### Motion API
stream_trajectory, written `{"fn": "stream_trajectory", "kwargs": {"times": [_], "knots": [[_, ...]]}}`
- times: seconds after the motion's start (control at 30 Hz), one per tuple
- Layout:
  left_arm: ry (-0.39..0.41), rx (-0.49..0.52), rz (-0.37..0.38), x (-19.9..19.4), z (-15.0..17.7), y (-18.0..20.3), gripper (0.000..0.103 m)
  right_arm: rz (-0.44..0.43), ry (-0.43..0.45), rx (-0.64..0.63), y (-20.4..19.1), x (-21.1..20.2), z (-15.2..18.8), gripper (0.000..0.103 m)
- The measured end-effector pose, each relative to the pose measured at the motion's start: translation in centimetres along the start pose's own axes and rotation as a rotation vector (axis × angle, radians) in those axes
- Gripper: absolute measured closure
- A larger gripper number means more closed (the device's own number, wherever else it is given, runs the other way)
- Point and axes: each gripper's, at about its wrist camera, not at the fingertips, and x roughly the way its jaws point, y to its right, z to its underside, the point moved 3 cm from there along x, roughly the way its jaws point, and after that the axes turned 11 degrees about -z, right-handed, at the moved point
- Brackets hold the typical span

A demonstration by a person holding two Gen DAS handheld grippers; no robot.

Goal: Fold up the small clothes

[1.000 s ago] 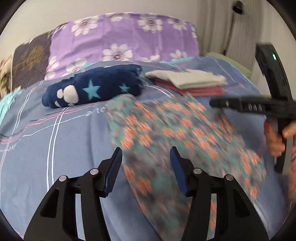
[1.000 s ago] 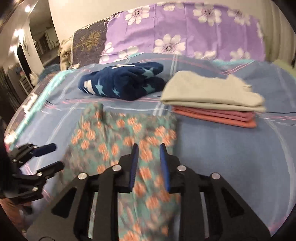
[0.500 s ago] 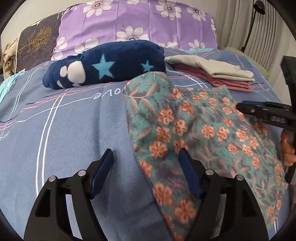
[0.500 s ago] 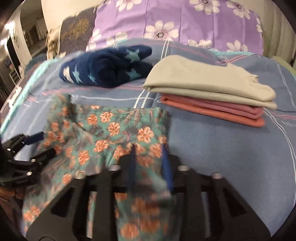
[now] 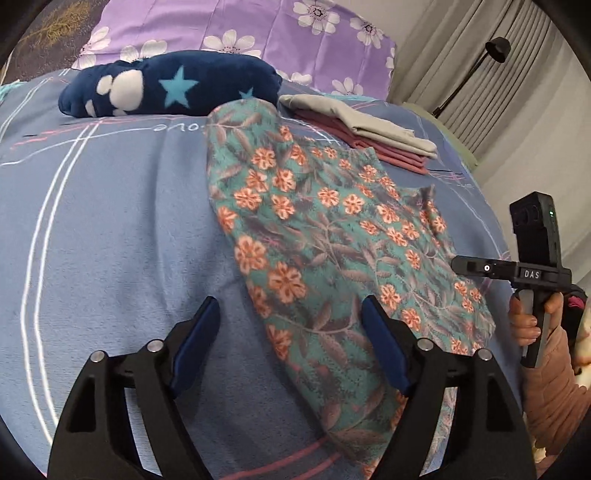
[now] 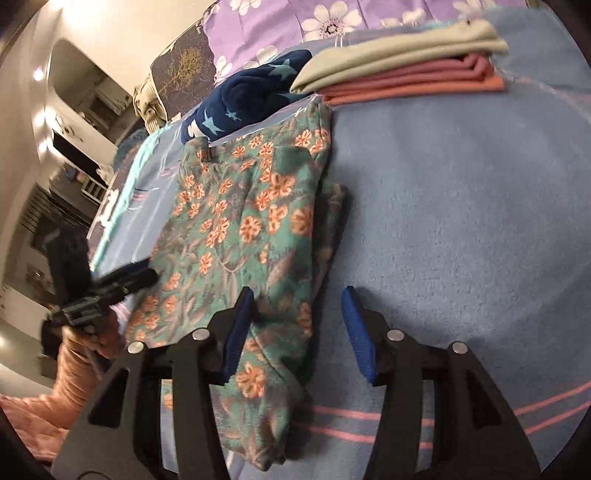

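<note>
A teal garment with orange flowers [image 5: 325, 236] lies flat on the blue bed cover, folded lengthwise; it also shows in the right wrist view [image 6: 243, 236]. My left gripper [image 5: 290, 345] is open and empty, its jaws straddling the garment's near left edge just above it. My right gripper [image 6: 297, 328] is open and empty, its jaws over the garment's near right edge. The right gripper shows from the side in the left wrist view [image 5: 480, 267]. The left gripper shows in the right wrist view [image 6: 122, 280].
A folded stack of grey and pink clothes [image 5: 365, 131] lies at the back right, also in the right wrist view [image 6: 402, 70]. A rolled navy star blanket [image 5: 170, 88] lies behind the garment. Purple flowered pillows [image 5: 258, 33] line the headboard. Curtains and a lamp [image 5: 495, 48] stand to the right.
The right gripper has opened and let go of the garment, which now lies flat. The left gripper has opened wider. Both have dropped closer to the garment's near edge.
</note>
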Motion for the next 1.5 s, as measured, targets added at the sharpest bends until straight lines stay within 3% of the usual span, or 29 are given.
{"fn": "stream_trajectory", "kwargs": {"times": [0.1,0.2,0.43,0.63,0.93,1.1,1.33,1.5], "knots": [[0.001,-0.011,0.052,0.4,0.2,0.1,0.024,-0.061,-0.050,-0.013,-0.5,1.2,0.1,0.046],[0.010,-0.028,0.082,1.0,-0.1,0.1,0.024,-0.057,-0.052,-0.025,-0.7,2.5,-0.4,0.044],[0.008,0.000,0.093,2.3,-1.9,0.7,0.024,-0.111,-0.044,0.006,-0.6,4.6,-3.2,0.044],[0.012,-0.015,0.137,2.4,-1.9,0.7,0.025,-0.080,-0.039,-0.046,-1.1,5.2,-3.3,0.052],[0.015,0.038,0.091,2.7,-1.6,1.5,0.025,-0.078,-0.026,-0.079,-1.0,5.4,-3.2,0.056],[0.023,0.033,0.103,3.1,-2.1,1.7,0.026,-0.079,-0.015,-0.087,-1.1,5.7,-3.4,0.063],[0.033,-0.001,0.099,3.0,-2.1,0.9,0.043,-0.034,-0.002,-0.112,-1.6,5.7,-2.9,0.065],[0.039,0.016,0.076,2.9,-1.9,1.0,0.044,0.021,-0.002,-0.155,-2.3,5.8,-2.7,0.066]]}}
